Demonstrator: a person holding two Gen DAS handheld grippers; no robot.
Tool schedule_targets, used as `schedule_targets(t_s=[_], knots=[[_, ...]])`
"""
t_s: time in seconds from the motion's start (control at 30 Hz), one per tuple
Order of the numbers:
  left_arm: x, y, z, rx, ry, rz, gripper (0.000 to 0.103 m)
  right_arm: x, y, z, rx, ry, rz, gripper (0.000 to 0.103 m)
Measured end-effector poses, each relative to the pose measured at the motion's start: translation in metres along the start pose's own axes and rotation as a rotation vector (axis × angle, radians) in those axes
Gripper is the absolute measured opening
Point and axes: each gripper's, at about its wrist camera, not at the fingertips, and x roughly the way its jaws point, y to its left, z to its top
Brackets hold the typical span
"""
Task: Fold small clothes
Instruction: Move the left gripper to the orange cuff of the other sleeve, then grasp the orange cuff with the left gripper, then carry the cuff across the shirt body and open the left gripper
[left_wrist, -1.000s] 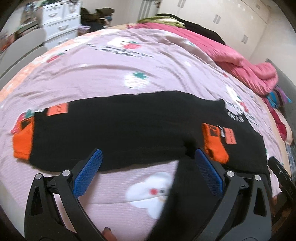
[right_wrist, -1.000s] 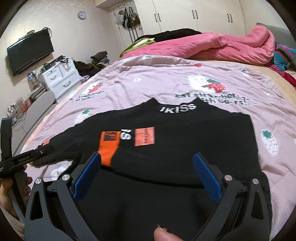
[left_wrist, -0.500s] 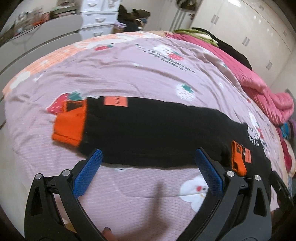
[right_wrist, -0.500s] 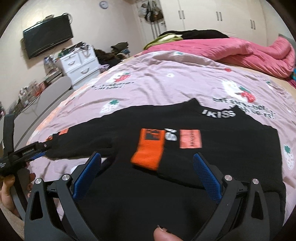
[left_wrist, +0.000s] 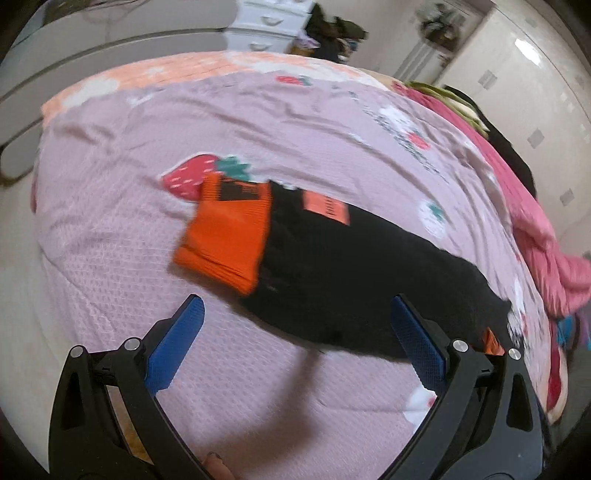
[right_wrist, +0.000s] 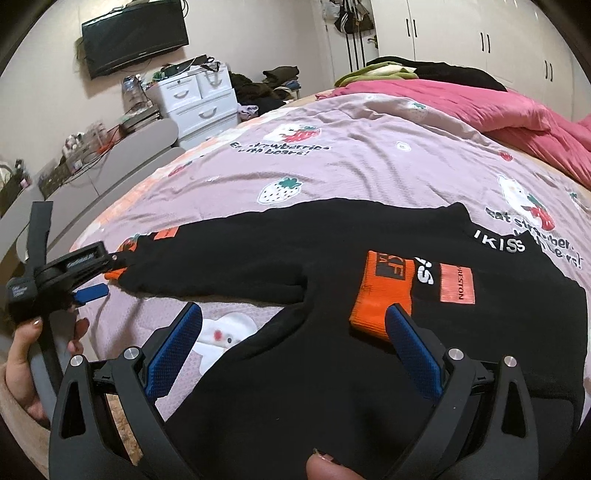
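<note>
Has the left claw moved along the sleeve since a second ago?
Yes. The left claw has travelled outward to the stretched sleeve's orange cuff, away from the sweater's body.

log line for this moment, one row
stage: one sleeve folded onto black sweater | left tool: open, near outstretched sleeve's orange cuff | right tool: open, above hem | surface: pink bedspread

Black sweater (right_wrist: 332, 350) w/ orange cuffs, flat on bed, one sleeve folded across, other outstretched
</note>
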Motion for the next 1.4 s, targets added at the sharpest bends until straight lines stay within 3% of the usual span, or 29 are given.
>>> schedule_targets(t_s=[0.13, 0.27, 0.47, 0.53, 0.67, 0.73, 0.83, 1.13, 1.4], knots=[[0.016, 0.016, 0.007, -0.087, 0.040, -0.041, 0.094, -0.003, -0.004, -0.001, 0.019, -0.004, -0.005, 0.099], [0.019, 0.016, 0.010, -0.101, 0.006, -0.082, 0.093, -0.008, -0.016, -0.003, 0.057, -0.011, -0.026, 0.099], [0.023, 0.014, 0.020, -0.096, -0.018, -0.098, 0.037, -0.012, -0.035, -0.010, 0.122, -0.006, -0.040, 0.099], [0.022, 0.018, 0.021, -0.095, -0.019, -0.117, 0.008, -0.016, -0.042, -0.014, 0.136, -0.003, -0.049, 0.099], [0.011, 0.009, 0.020, -0.048, -0.048, -0.182, 0.008, -0.029, -0.054, -0.026, 0.140, -0.030, -0.078, 0.099], [-0.002, 0.002, 0.018, -0.006, -0.093, -0.254, 0.008, -0.035, -0.061, -0.033, 0.153, -0.046, -0.096, 0.099], [-0.018, -0.012, 0.012, 0.067, -0.147, -0.285, 0.007, -0.040, -0.074, -0.042, 0.196, -0.061, -0.101, 0.099], [-0.038, -0.047, -0.002, 0.181, -0.180, -0.343, 0.007, -0.040, -0.098, -0.053, 0.277, -0.055, -0.083, 0.099], [-0.047, -0.097, -0.014, 0.270, -0.160, -0.451, 0.007, -0.050, -0.107, -0.053, 0.310, -0.085, -0.088, 0.099]])
